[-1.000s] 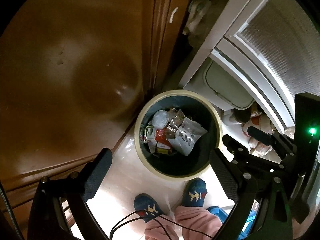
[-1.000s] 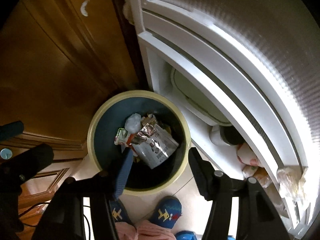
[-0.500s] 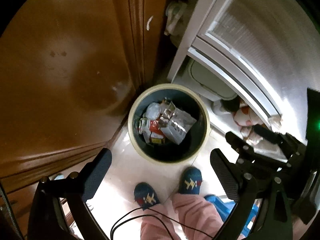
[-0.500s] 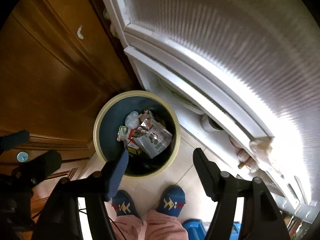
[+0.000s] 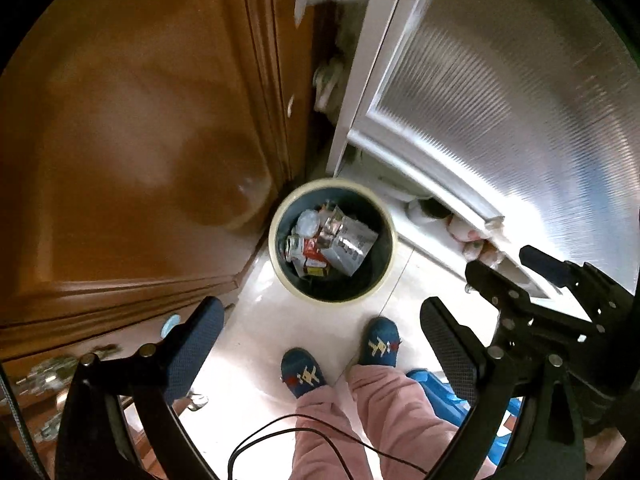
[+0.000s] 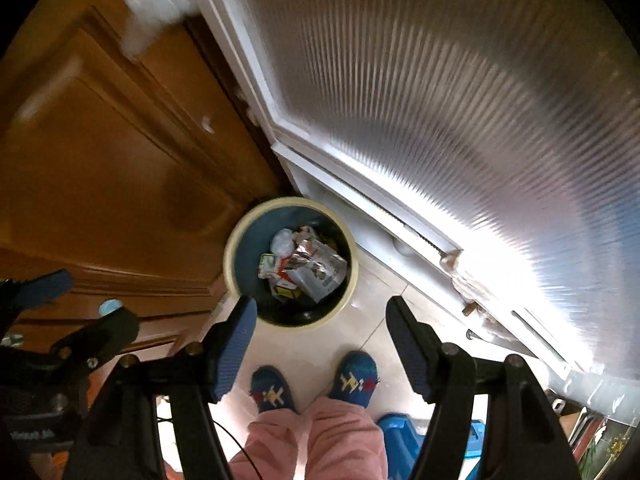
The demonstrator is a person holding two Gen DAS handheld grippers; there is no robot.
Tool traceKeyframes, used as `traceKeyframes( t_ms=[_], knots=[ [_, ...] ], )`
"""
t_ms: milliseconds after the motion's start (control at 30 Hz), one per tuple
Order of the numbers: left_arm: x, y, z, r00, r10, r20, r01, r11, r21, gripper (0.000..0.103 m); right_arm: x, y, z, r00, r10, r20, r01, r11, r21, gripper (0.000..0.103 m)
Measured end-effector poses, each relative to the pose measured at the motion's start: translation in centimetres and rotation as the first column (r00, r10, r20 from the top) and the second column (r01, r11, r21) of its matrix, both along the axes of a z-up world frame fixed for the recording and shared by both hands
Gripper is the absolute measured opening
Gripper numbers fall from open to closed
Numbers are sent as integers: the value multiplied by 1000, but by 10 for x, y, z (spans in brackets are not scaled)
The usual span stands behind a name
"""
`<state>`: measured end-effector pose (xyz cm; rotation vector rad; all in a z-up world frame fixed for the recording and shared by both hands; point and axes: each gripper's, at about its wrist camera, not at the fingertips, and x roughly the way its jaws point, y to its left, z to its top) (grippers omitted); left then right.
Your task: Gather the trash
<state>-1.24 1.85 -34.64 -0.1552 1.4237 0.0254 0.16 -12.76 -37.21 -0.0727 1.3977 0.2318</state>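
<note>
A round bin with a cream rim [image 5: 282, 272] and dark blue inside stands on the pale tiled floor in the corner between a wooden door and a white-framed glass door. It holds trash: a silver foil packet [image 5: 350, 240], a clear crumpled bag [image 5: 307, 222] and red and green wrappers [image 5: 308, 254]. The bin also shows in the right wrist view [image 6: 232, 256], with the foil packet [image 6: 320, 274] inside. My left gripper [image 5: 320, 344] is open and empty, high above the floor. My right gripper [image 6: 322, 340] is open and empty, also high above the bin.
A brown wooden door [image 5: 140, 140] fills the left. A ribbed glass door [image 5: 500, 100] in a white frame fills the right. The person's feet in blue slippers [image 5: 378, 340] stand just before the bin. A blue object [image 6: 400, 436] lies on the floor by the right foot.
Both grippers have risen away from the bin, which now looks smaller and farther below. Both stay open and empty.
</note>
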Motion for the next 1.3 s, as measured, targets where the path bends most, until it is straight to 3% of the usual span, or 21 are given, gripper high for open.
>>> traceKeyframes(
  t_ms=[300, 467, 700, 933, 1300],
  knots=[
    [-6, -1, 119, 991, -9, 132, 7, 1000, 18, 98, -8, -9, 119, 994, -36, 105, 27, 996, 86, 68],
    [-2, -1, 191, 971, -17, 237, 10, 999, 30, 98, -7, -12, 184, 982, -56, 182, 34, 992, 123, 68],
    [3, 1, 268, 939, -13, 344, -6, 998, 55, 98, -4, -11, 267, 951, -91, 297, 50, 988, 143, 68],
    [-5, -2, 316, 907, -20, 422, -25, 995, 102, 98, -11, -13, 316, 909, -113, 401, 65, 989, 133, 68],
    [-19, -5, 346, 864, -2, 504, -63, 992, 112, 97, -30, -18, 369, 858, -119, 499, 71, 991, 114, 68]
  ],
)
